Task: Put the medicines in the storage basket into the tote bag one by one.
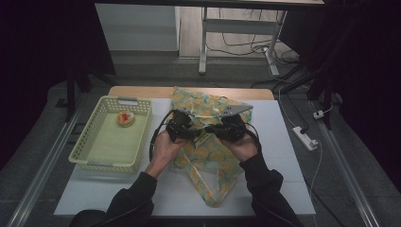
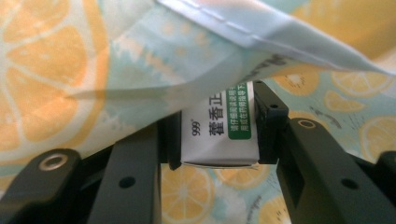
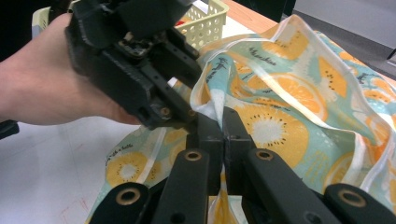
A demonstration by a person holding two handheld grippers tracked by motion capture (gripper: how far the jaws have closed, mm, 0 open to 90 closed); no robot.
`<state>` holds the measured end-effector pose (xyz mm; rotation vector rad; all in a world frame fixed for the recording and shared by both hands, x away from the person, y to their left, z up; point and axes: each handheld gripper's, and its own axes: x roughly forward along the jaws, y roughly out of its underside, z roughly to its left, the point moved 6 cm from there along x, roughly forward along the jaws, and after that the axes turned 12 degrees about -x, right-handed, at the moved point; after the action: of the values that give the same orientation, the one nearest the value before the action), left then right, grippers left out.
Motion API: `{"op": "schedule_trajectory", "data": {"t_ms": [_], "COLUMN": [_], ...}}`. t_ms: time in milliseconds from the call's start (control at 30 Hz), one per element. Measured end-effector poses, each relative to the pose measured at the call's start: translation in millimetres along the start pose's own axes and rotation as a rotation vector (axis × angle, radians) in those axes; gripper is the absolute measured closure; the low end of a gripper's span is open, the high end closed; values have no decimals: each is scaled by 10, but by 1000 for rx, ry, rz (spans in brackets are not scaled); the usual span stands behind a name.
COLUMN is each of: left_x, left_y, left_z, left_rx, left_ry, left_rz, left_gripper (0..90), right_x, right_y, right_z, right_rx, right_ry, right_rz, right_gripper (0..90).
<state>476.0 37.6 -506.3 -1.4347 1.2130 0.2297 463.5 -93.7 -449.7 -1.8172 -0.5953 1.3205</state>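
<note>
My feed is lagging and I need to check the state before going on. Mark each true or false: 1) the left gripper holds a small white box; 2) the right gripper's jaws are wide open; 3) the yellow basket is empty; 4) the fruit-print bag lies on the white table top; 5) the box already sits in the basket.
1) True: the left gripper clamps a small white cardboard box with green print.
2) False: the right gripper is shut on an edge of the orange-slice-print plastic bag.
3) False: the pale yellow plastic basket holds a small round item.
4) True: on the white table top.
5) False: it is at the bag's opening.
</note>
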Motion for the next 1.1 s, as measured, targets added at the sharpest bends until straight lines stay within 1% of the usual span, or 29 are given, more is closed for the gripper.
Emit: {"op": "schedule_trajectory", "data": {"t_ms": [67, 133, 233, 300, 333, 433, 567, 633, 667, 767, 867, 967, 1000, 1033, 1100], "left_x": [21, 44, 77, 107, 122, 187, 209, 190, 178, 130, 85, 25, 0, -22, -73], "left_y": [-25, -45, -60, -69, -72, -65, -68, -64, -62, -51, -24, 13, 21, 31, 51], "left_z": [19, 30, 49, 67, 72, 81, 78, 73, 70, 62, 49, 23, 11, -5, -27], "left_rx": [-4, -13, -8, 2, -2, 2, 5, 26, 29, 31, 38, 33, 38, 46, 46], "left_ry": [-11, -12, -26, -46, -49, -63, -62, -71, -72, -69, -67, -38, -26, -1, 30], "left_rz": [-7, -17, -27, -34, -39, -36, -47, -53, -54, -57, -48, -41, -45, -42, -31], "left_gripper": [620, 619, 619, 618, 618, 616, 606, 575, 542, 490, 425, 376, 364, 358, 311], "right_x": [3, 4, -3, -1, 4, 17, 11, 3, 0, -5, -3, -4, -6, -8, -11], "right_y": [2, 2, 8, 14, 19, 25, 30, 34, 37, 44, 47, 51, 52, 54, 56], "right_z": [2, 0, -10, -16, -16, -12, -23, -38, -44, -56, -59, -65, -68, -72, -77], "right_rx": [-1, -1, 3, 6, 7, 6, 7, 9, 11, 15, 17, 18, 18, 19, 20], "right_ry": [-1, -1, 2, 2, 2, -1, 2, 5, 7, 9, 8, 11, 12, 14, 14], "right_rz": [2, 3, 4, 3, 4, 9, 9, 8, 8, 7, 6, 7, 7, 8, 7], "right_gripper": [895, 895, 895, 895, 895, 895, 895, 895, 895, 895, 895, 895, 895, 895, 895]}}
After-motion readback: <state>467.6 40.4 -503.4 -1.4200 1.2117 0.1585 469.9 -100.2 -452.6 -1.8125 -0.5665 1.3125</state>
